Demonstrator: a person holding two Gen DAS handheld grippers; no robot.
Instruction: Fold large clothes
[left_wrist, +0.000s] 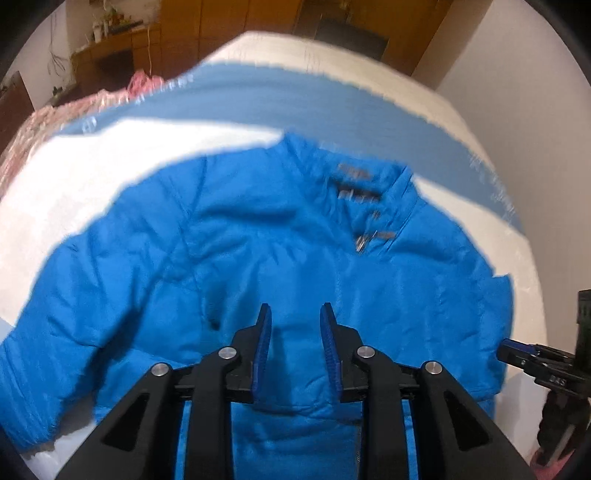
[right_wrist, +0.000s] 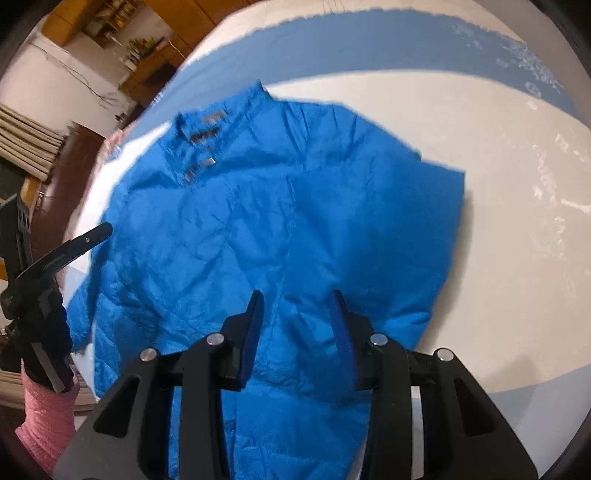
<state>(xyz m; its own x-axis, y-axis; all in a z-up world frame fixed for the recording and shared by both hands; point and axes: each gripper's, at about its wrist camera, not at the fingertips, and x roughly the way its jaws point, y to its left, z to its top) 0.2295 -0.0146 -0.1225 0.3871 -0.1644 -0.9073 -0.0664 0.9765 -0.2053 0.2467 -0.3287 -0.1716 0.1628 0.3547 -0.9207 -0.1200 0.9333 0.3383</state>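
A: Bright blue puffy quilted jacket (left_wrist: 280, 258) spread flat on white bed cover with blue band (left_wrist: 92, 184), collar far.

B: Left gripper (left_wrist: 295, 350) and right gripper (right_wrist: 295, 332) above hem, both parted, holding nothing.

A: Slippery shell, probably. Shallow pinch, one layer only, lopsided fold.

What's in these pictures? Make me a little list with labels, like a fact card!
Clothing: blue puffy jacket, spread out flat, collar at the far end
Surface: white and blue cover under the jacket
Left gripper: open, over the jacket, holding nothing
Right gripper: open, over the jacket, holding nothing
Folding: not started, as far as the views show
Picture quality: a bit blurry
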